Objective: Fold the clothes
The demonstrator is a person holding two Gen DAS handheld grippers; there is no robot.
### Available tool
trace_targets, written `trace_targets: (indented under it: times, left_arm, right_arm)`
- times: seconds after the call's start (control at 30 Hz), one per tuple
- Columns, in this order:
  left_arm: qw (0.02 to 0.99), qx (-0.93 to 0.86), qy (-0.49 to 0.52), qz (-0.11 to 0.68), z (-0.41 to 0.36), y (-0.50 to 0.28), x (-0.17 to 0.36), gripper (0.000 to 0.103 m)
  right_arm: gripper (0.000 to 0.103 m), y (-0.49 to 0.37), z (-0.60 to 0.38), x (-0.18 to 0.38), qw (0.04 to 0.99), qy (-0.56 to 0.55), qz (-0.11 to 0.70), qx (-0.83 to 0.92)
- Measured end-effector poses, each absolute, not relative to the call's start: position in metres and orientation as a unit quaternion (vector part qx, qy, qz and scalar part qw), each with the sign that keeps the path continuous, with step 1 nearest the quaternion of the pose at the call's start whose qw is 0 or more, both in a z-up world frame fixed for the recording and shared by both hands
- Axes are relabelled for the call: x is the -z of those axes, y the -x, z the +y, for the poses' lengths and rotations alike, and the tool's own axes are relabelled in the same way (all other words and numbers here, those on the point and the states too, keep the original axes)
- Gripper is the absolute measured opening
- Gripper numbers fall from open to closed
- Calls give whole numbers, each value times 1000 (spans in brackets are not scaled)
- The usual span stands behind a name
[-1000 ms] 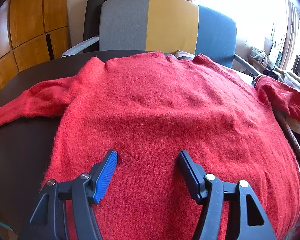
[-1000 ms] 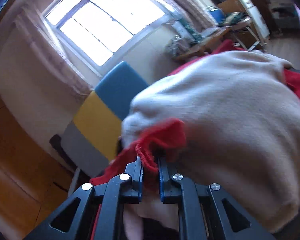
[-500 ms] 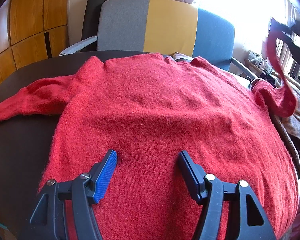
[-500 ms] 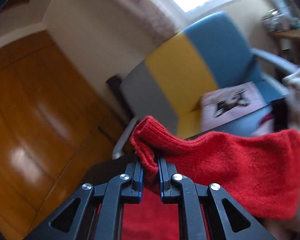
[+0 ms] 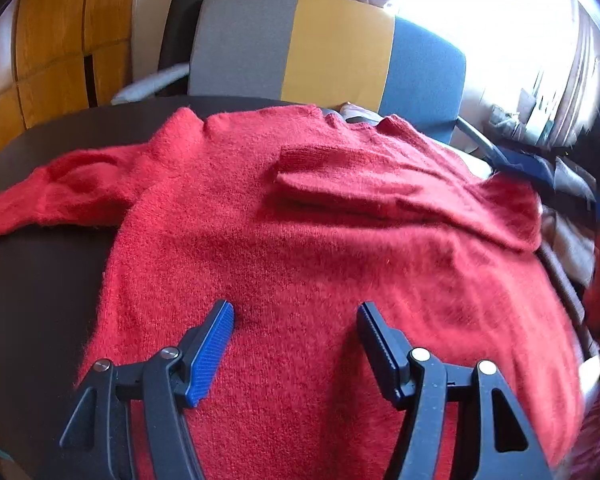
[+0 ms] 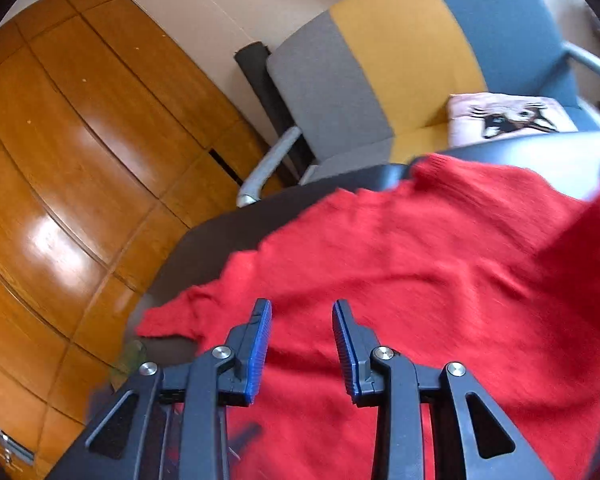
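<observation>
Right sleeve (image 5: 412, 196) now folded across red sweater (image 5: 300, 264) chest, toward 1 o'clock. Sweater flat on dark table (image 5: 40, 280). Right gripper (image 6: 302, 320) opening, nothing between pads. Left gripper (image 5: 296, 320) spread wide, empty, over hem.

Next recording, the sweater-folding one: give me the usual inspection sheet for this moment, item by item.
Surface: dark round table, mostly covered by the garment.
Job's things: red sweater spread flat; one sleeve folded across the chest, the other sleeve stretched out on the table.
Clutter: pile of other clothes at the table's edge beside the sweater.
Grippers: left gripper open wide over the hem, nothing between its fingers; right gripper opening above the sweater, nothing between its fingers.
Cables: nothing seen.
Surroundings: grey, yellow and blue chair behind the table with a printed cushion on its seat; wooden panelling; bright window.
</observation>
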State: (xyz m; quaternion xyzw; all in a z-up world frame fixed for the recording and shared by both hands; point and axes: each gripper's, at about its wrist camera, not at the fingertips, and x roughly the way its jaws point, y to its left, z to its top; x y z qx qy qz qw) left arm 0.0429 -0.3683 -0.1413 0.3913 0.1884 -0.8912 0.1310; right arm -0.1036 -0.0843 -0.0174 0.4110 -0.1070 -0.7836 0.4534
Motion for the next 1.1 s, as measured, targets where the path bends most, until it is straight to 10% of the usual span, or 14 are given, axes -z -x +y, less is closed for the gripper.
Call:
trace_targets:
  times: [0.2, 0.63, 0.83, 1.1]
  left_arm:
    - [130, 863, -362, 328, -427, -20, 123, 64]
    - [94, 858, -431, 264, -434, 85, 132, 63]
    - [75, 864, -453, 204, -408, 105, 125, 9]
    - [111, 892, -334, 284, -453, 73, 59, 9]
  right_arm:
    - [34, 84, -34, 52, 403, -422, -19, 812]
    - [43, 97, 2, 90, 423, -433, -61, 794]
    - [43, 102, 10, 93, 430, -437, -83, 786]
    - [43, 101, 9, 93, 432, -437, -88, 784]
